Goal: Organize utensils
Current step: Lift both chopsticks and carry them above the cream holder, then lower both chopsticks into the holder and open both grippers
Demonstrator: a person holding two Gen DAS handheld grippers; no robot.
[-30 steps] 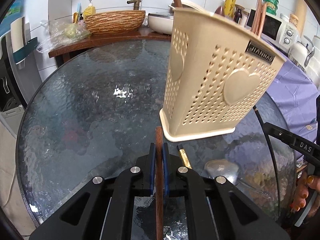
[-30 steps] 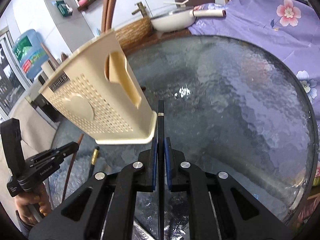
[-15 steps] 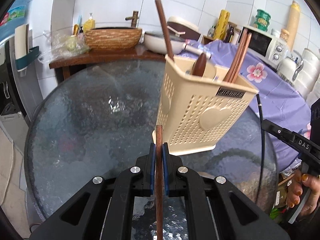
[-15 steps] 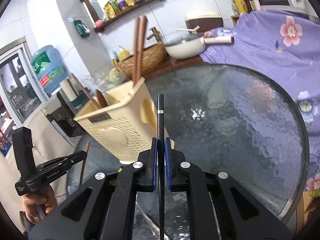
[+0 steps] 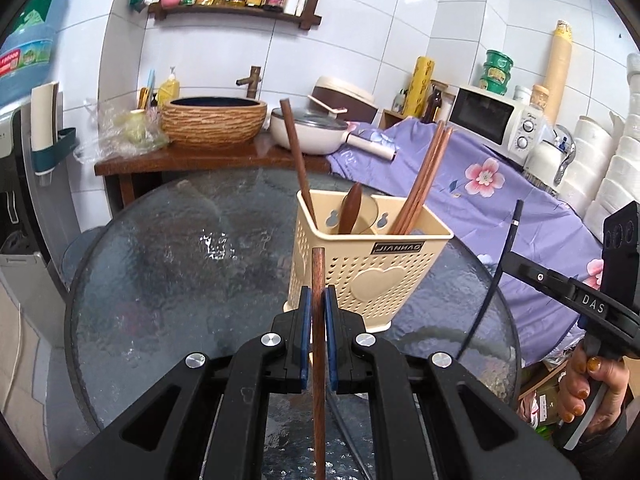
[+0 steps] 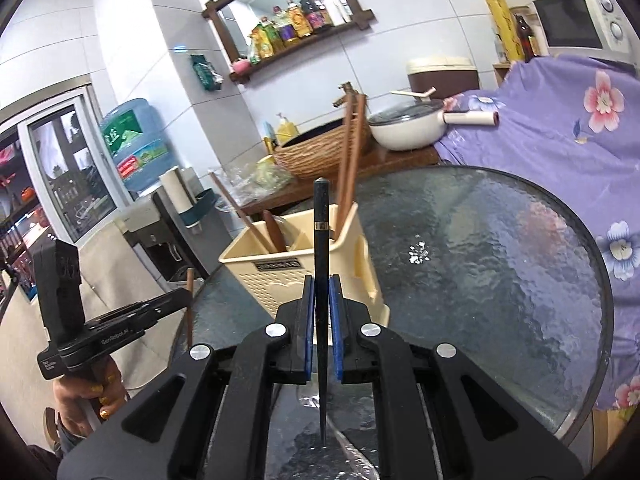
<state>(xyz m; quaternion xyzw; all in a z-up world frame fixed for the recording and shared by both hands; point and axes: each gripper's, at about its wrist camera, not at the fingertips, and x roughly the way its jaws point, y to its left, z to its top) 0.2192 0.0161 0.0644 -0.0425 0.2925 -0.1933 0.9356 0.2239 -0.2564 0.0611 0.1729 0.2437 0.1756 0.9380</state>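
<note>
Brown wood and black lacquer are both riding higher than a second ago: each tool is now lifting its chopstick off the glass bench [image 5: 160, 280], and the views are looking down into the holder rather than at its side. The left tool [image 5: 315, 312] is clamping narrow on a brown chopstick [image 5: 318, 276], its upper end in front of the holder's near wall. The right tool [image 6: 322, 304] is clamping narrow on a black chopstick [image 6: 321, 232] with a gold band, its tip standing above the holder's rim in that view. As I judge it, the pick-up is finished and both sticks are being carried toward the beige holder [image 5: 384, 276], so dropping them in is the step now pending.

Counting what is showing: one perforated holder is standing upright on the bench, divided into at least two compartments. One brown chopstick [image 5: 296, 160] is leaning alone in its left compartment beside one dark wooden spoon [image 5: 350, 208]. A bunch of reddish-brown chopsticks [image 5: 424, 180] is leaning in the right compartment, at least three, though the exact number is hard to tell. Two chopsticks are in the tools, one each. Something pale is lying on the bench below the tools, too blurred to name.
</note>
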